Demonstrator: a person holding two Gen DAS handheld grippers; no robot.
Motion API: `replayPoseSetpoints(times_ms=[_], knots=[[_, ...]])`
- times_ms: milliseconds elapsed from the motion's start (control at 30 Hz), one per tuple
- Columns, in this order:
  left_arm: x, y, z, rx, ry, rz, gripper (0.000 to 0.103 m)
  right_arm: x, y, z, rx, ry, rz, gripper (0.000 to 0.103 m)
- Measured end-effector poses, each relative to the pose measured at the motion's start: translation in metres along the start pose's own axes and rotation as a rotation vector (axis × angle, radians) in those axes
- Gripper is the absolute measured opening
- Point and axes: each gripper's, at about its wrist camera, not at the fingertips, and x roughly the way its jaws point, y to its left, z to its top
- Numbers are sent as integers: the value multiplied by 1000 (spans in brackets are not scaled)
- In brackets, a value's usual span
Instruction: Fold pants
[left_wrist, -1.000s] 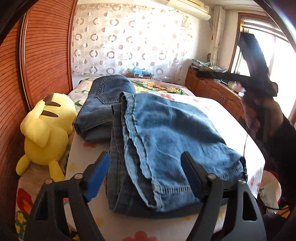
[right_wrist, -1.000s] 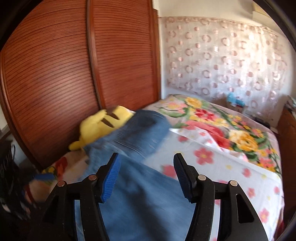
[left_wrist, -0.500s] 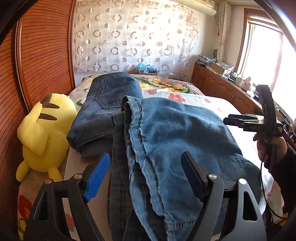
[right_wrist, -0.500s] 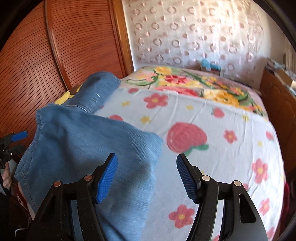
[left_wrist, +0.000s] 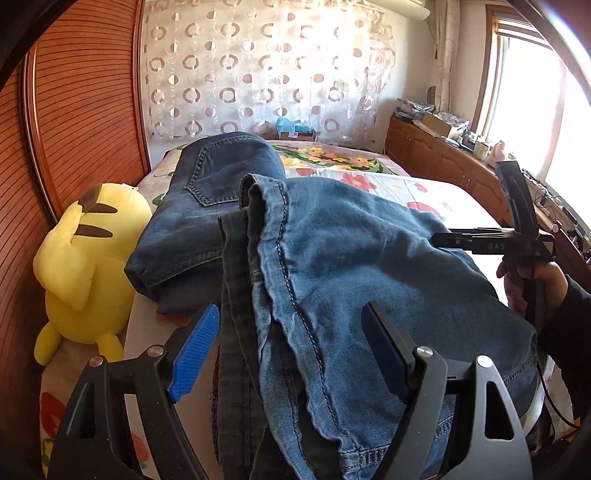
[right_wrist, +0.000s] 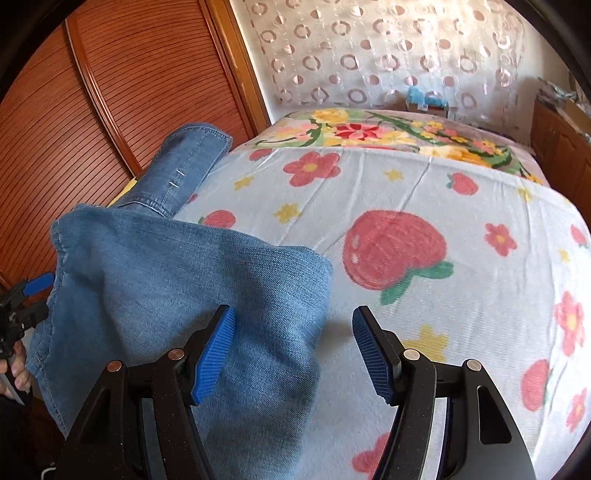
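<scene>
Now both my grippers, left gripper (left_wrist: 291, 350) and right gripper (right_wrist: 293, 350), stand wide, gripping nothing; the pants (left_wrist: 354, 280) lie between their fingers on the bed (right_wrist: 424, 192). I'd pinch both layers squarely before folding.

Home bedrm: bed (right_wrist: 424, 206) w/ floral cover, plush toy (left_wrist: 85, 266)

Both tongs are matte black frames with triangular cut-outs, silver screws at the joints and ribbed blue pads inside each finger. The left tongs (left_wrist: 291, 350) match the right tongs (right_wrist: 291, 350). Behind the right tongs, a hand (left_wrist: 532, 280) wears a dark sleeve (left_wrist: 569, 325), with a thin black cable beneath.
</scene>
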Motion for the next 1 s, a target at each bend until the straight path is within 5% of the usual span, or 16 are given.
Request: replayPoseSetpoints(times_ms=[333, 433, 500, 833, 1000], knots=[[2, 2, -5, -7, 10, 1, 80, 13, 11, 0, -24, -13, 1, 67], [2, 3, -5, -8, 11, 2, 80, 12, 16, -1, -33, -15, 26, 46], [2, 4, -5, -9, 10, 2, 80, 9, 19, -2, -33, -29, 22, 15], [-4, 5, -3, -3, -16, -2, 80, -104, 52, 17, -101, -301, 101, 10], [-8, 1, -2, -1, -25, -14, 80, -150, 65, 35, -175, -367, 44, 10]])
